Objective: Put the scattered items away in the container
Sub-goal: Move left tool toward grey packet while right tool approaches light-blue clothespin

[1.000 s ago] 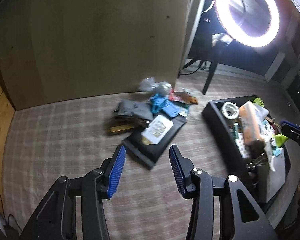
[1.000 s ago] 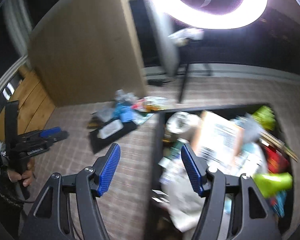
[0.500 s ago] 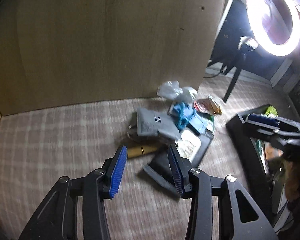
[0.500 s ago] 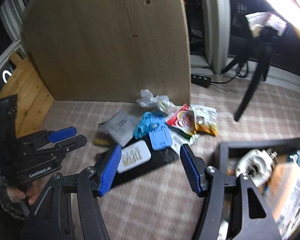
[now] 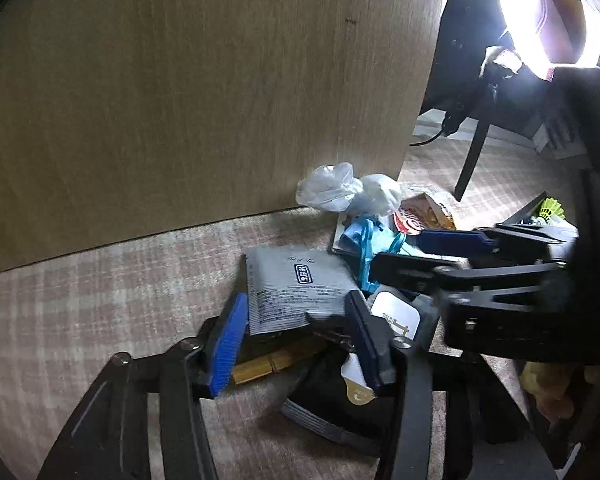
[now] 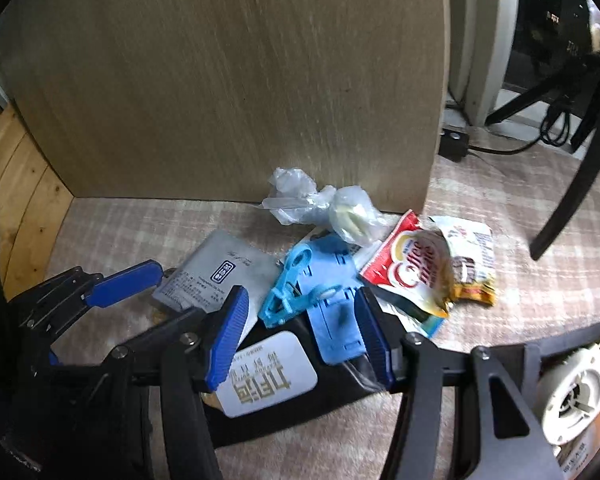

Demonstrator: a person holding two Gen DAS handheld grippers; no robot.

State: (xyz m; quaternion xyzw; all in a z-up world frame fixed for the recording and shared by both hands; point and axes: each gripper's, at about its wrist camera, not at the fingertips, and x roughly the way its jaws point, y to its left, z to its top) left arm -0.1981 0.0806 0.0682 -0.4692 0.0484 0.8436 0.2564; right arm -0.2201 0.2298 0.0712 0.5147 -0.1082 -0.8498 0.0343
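A pile lies on the checked carpet by a wooden panel: a grey sachet [image 5: 296,284], a blue plastic clip and stand [image 6: 320,292], a black pouch with a white label [image 6: 268,372], a gold bar [image 5: 276,360], a red snack packet [image 6: 416,276] and a crumpled clear bag [image 6: 300,200]. My left gripper [image 5: 294,340] hangs just over the sachet's near end; its jaws are opening and the pads are not pressing on it. My right gripper [image 6: 300,336] straddles the blue stand and the pouch. Its jaws are closing and grip nothing. The black container [image 6: 572,344] sits at the right.
The upright wooden panel [image 5: 220,100] stands right behind the pile. A ring light [image 5: 540,20] on a tripod [image 6: 572,184] and a power strip [image 6: 454,144] are at the far right. The container holds a white round part [image 6: 572,392] and a yellow-green shuttlecock [image 5: 552,210].
Both grippers came down close over the pile. The right one swung left from above the container to the pile. The left jaws now stand wider, the right ones a little narrower.
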